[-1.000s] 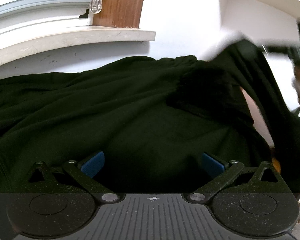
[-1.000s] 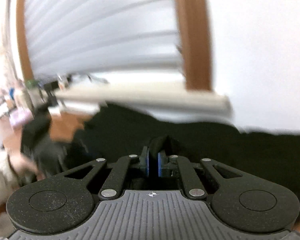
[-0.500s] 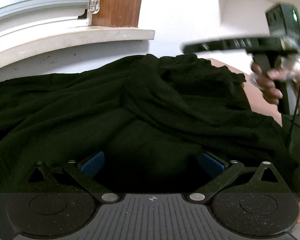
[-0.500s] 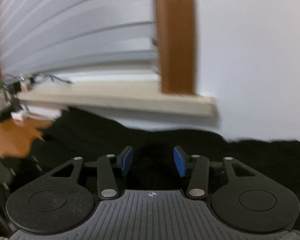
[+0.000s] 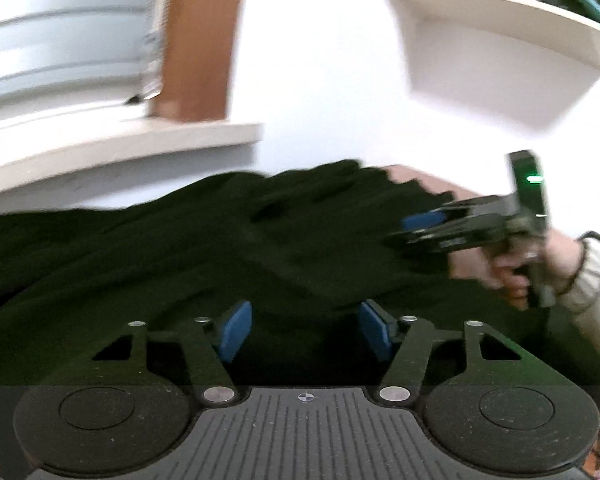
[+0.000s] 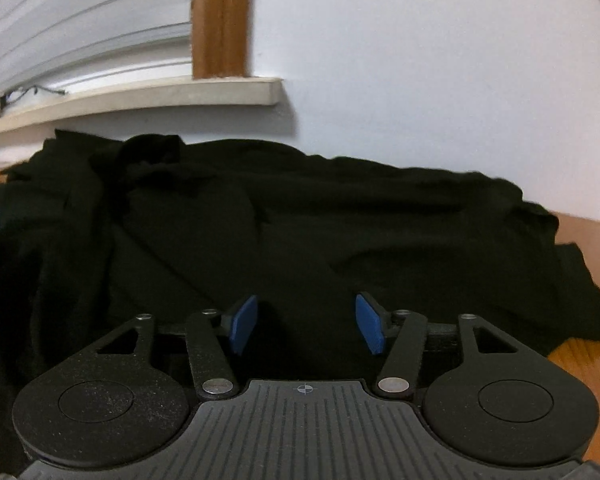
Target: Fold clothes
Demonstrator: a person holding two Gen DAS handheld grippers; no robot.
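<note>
A black garment (image 5: 180,264) lies spread and rumpled over the wooden table, filling the lower half of both views (image 6: 300,220). My left gripper (image 5: 306,332) is low over its near part. Its jaws are closing, the blue pads still apart, with a ridge of cloth between them that they do not press. My right gripper (image 6: 306,326) hovers just above the cloth. Its jaws are opening and nothing is pinched between the pads. In the left wrist view the right gripper (image 5: 420,224) shows at the right, held by a hand (image 5: 480,264), its tip close over the garment's right part.
A pale window sill (image 5: 120,148) with a brown wooden frame (image 5: 196,40) runs behind the garment along a white wall. A white shelf (image 5: 500,20) with books hangs at the upper right. Bare wooden table (image 6: 588,232) shows to the right of the cloth.
The right gripper let go of the lifted black cloth, which dropped onto the garment, then sank toward it with jaws widening. The left gripper's pads came closer together and it shifted.
</note>
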